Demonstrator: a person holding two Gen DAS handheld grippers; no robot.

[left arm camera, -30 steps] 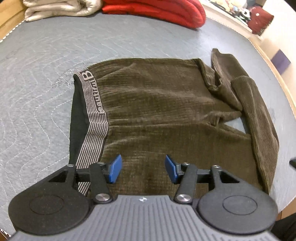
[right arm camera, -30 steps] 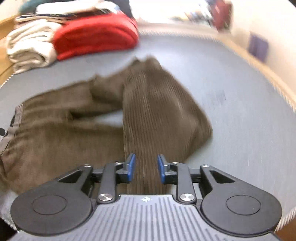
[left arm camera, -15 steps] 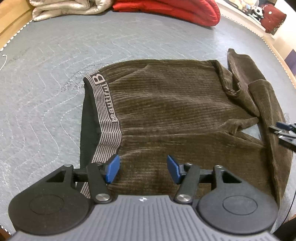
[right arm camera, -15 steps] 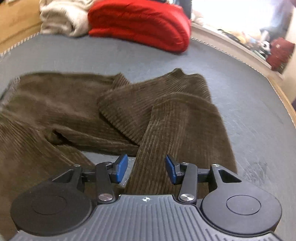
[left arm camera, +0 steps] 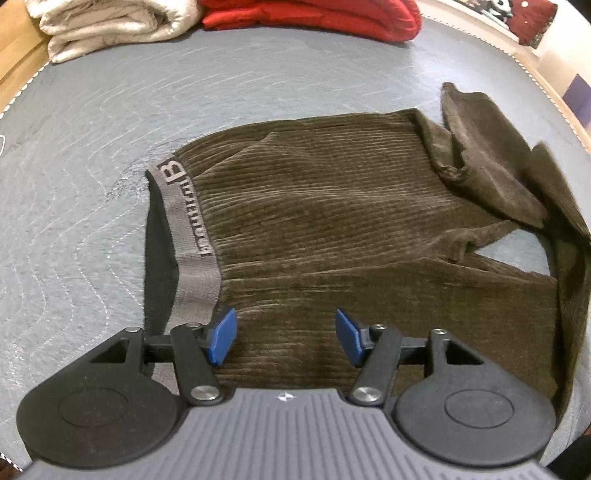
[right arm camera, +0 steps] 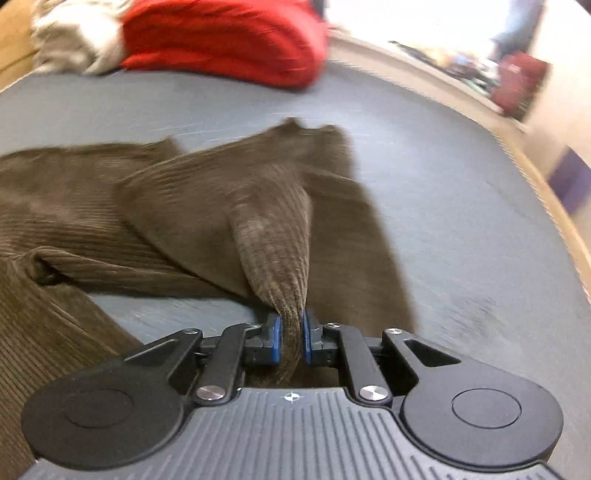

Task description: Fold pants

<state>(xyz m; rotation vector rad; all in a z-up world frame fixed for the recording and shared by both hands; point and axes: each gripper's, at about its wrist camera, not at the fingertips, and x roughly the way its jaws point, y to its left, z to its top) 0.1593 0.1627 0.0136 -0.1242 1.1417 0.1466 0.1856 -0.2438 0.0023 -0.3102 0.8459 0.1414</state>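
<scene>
Brown corduroy pants (left arm camera: 332, 221) lie on the grey quilted mat (left arm camera: 92, 184), with the grey lettered waistband (left arm camera: 192, 229) at the left and the legs bunched over each other at the right. My left gripper (left arm camera: 284, 341) is open and empty, low over the near hip next to the waistband. My right gripper (right arm camera: 291, 341) is shut on a pinched fold of a pant leg (right arm camera: 273, 236) and lifts it into a ridge off the mat. The rest of the pants (right arm camera: 55, 221) spreads to the left in the right wrist view.
A folded cream blanket (left arm camera: 110, 26) and a red folded garment (left arm camera: 314, 14) lie at the mat's far edge; both also show in the right wrist view, the red garment (right arm camera: 229, 40) blurred. A wooden rim (right arm camera: 554, 192) borders the mat at the right.
My right gripper has closed on the pant leg and raised a fold of it. My left gripper has drifted slightly over the hip and stays open.
</scene>
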